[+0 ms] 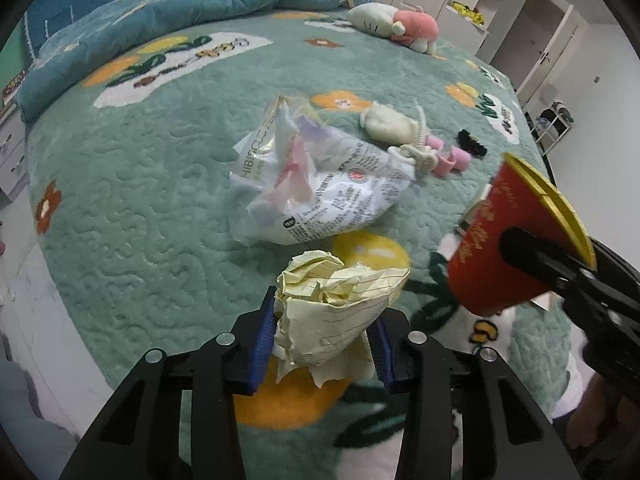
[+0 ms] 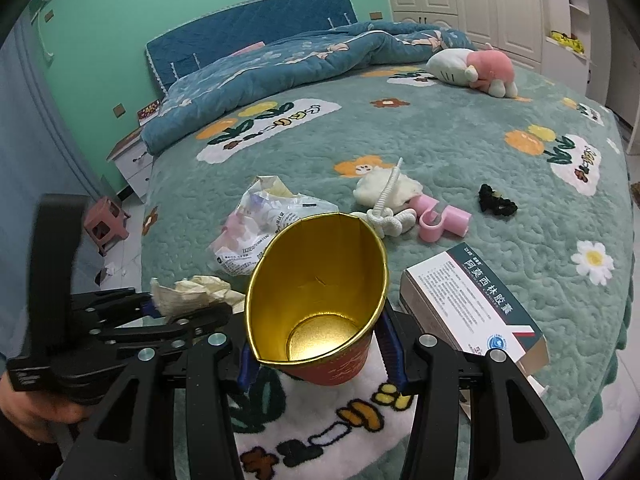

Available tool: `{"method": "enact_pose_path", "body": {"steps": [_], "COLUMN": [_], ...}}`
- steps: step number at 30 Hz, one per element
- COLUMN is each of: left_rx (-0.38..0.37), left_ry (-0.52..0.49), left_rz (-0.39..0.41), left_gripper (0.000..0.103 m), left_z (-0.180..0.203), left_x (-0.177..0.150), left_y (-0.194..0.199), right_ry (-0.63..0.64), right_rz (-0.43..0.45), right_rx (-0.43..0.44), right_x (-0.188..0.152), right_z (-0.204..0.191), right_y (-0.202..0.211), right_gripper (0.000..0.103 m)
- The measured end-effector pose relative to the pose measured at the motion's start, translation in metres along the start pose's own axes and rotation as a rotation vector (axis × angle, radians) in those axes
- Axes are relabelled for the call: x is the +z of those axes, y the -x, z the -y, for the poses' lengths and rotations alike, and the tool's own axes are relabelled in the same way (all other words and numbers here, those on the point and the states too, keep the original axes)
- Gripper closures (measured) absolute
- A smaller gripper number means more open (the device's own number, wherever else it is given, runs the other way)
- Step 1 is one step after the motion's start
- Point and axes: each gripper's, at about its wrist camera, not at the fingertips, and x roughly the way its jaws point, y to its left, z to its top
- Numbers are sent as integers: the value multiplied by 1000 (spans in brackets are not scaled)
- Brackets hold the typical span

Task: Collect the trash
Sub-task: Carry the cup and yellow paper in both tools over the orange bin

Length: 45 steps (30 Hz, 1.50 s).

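Paper wad (image 1: 332,312) in left gripper (image 1: 326,344) — cup (image 2: 320,292) in right gripper (image 2: 316,356).

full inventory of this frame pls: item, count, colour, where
paper ball: 1, pale yellow, in left gripper
cup: 1, red, gold inside, in right gripper
plastic wrapper: 1, white, printed, mid-bed
medicine box: 1, white/teal, right of cup
cloth bundle with cord: 1, cream, behind wrapper
rollers: 2, pink, beside bundle
scrunchie: 1, black, right of rollers
plush toy: 1, white/pink, far side
quilt: 1, blue, by headboard
bed cover: 1, green, floral
stool: 1, pink, floor left
fingers: black, blue pads
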Motion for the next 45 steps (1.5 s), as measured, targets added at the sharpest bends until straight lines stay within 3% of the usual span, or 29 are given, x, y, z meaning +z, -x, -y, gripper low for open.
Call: {"method": "enact_pose_path", "body": {"steps": [14,26,36,45], "left_rx": [-1,-41,-174,-356], "left_ry": [-71,-198,-432,-688], "left_rz": [96,177,191,131], "left_gripper": [61,61,61,61], "left_z": [31,92,201,321], "left_x": [-12,-30,-51,-93], "left_y": [60,108,116,103], "right_ry": [13,-46,-181,-386], "right_rz": [71,191,307,366], "right_rx": [26,17,-125,-348], "right_x": [-5,-37,-95,-187], "right_z": [-11,4,56,126], "right_y": [53,152,248,340], "right_gripper": [54,54,54,54]}}
